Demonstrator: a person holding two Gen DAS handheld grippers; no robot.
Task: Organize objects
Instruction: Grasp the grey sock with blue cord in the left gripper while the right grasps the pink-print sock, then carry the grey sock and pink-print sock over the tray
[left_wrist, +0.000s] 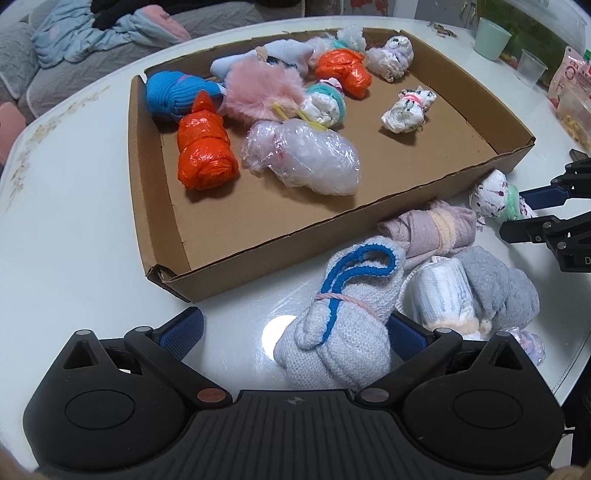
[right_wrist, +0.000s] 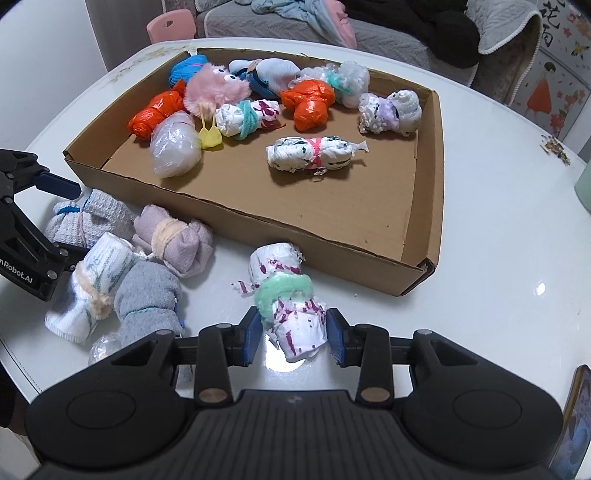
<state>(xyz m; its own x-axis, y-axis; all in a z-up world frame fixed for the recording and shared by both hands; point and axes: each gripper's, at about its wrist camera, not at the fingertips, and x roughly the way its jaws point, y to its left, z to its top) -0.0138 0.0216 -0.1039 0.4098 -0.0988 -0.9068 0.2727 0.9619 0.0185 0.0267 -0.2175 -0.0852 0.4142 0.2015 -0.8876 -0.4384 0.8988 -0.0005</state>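
Right wrist | right tongs (right_wrist: 293, 336) nearly closed around bundle (right_wrist: 286, 295) | long axis toward box (right_wrist: 424, 206)

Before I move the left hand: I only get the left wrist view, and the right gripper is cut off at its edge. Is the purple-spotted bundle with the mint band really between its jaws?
Observer: Yes. The right wrist view shows the bundle lying on the table between the jaws of the right gripper. One pad touches it and the other seems to leave a thin gap, so it is not clamped yet.
Operator: And the yellow strands by the pink fluffy toy in the box?
Observer: They end in a pair of small yellow flaps lying on the box floor, against the clear plastic bundle.
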